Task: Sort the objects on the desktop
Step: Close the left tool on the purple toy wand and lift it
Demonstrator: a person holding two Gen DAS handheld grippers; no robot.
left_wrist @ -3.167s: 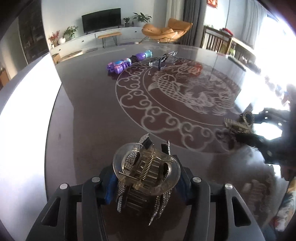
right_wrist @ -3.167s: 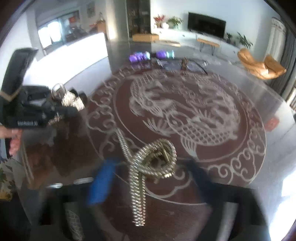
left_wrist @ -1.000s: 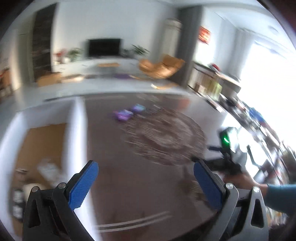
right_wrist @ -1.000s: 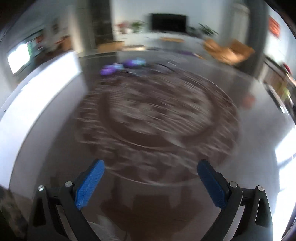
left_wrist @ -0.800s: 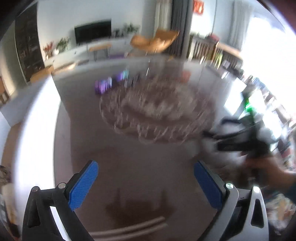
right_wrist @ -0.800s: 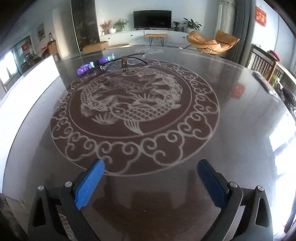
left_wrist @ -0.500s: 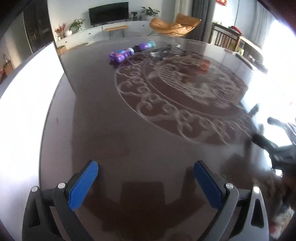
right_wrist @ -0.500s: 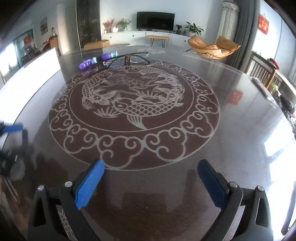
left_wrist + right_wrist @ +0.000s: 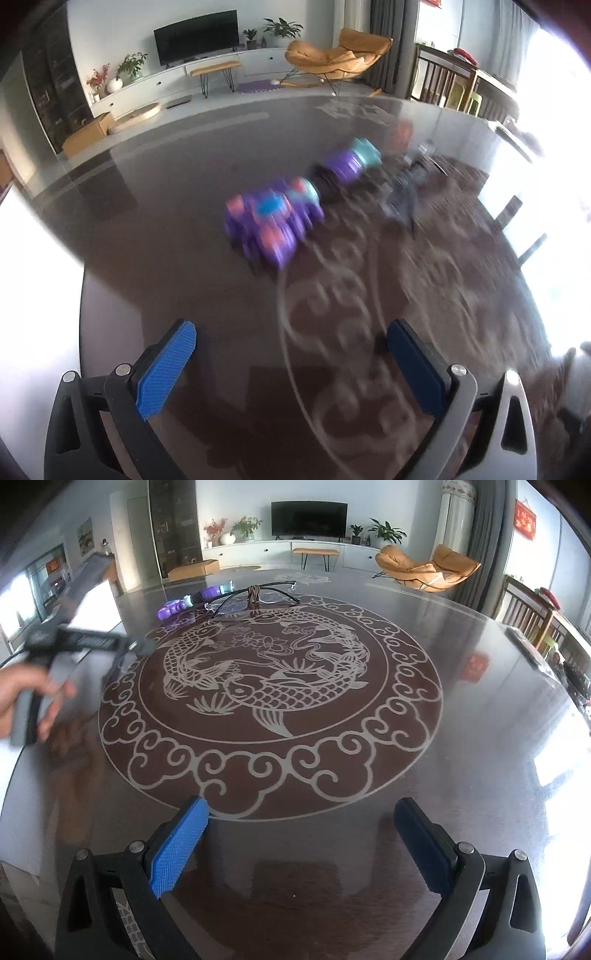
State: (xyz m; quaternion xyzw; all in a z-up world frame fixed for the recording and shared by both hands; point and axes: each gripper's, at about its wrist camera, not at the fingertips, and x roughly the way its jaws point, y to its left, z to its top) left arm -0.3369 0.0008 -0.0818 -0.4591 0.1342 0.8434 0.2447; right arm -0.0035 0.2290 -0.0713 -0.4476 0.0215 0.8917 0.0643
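A purple toy (image 9: 273,221) with pink and blue patches lies on the dark round table, blurred, ahead of my left gripper (image 9: 291,354), which is open and empty. Behind the toy lies a second purple and teal piece (image 9: 351,162), and beside that a pair of glasses (image 9: 402,195). My right gripper (image 9: 299,834) is open and empty over the table's near edge. From there the purple toy (image 9: 173,609) and the glasses (image 9: 255,592) lie far across the table, and the left gripper (image 9: 88,642) shows at the left, held by a hand (image 9: 22,694).
The table (image 9: 480,738) carries a large fish and cloud pattern in its middle. A white surface (image 9: 37,280) borders the table on the left. A wooden chair (image 9: 528,616) stands at the right. A TV unit and an orange lounge chair (image 9: 424,568) are beyond.
My left gripper has swept forward across the table toward the purple toys, which now look much larger and blurred. Both hair clips held 3.2 s ago are gone; both grippers stay open. The right gripper holds still.
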